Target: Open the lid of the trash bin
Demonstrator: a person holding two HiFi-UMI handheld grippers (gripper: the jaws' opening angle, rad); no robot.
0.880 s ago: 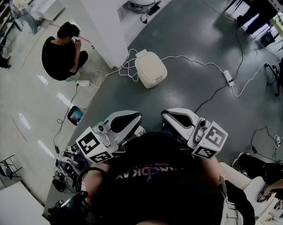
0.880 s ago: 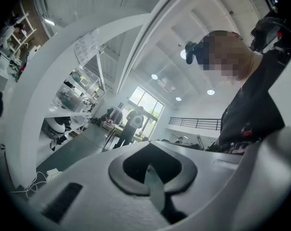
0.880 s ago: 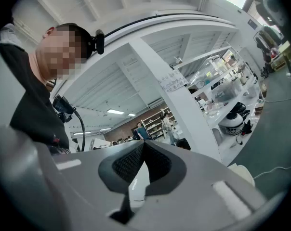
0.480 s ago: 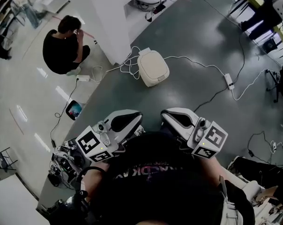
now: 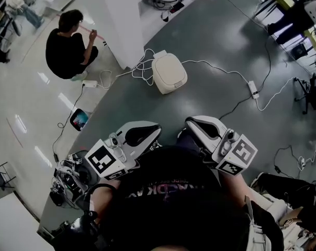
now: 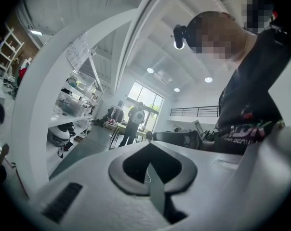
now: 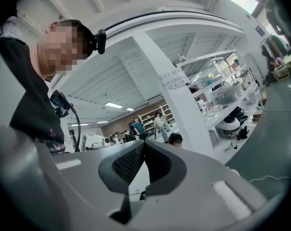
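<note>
The trash bin (image 5: 169, 73) sits far ahead on the grey floor (image 5: 221, 41), lid down (nothing opened yet, the whole approach remains). My left tongs (image 5: 154, 134) and right tongs (image 5: 190, 125) hang near my chest, both closed, empty.

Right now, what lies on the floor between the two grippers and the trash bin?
In the head view, only bare grey floor lies between the left gripper, the right gripper and the trash bin.
</note>
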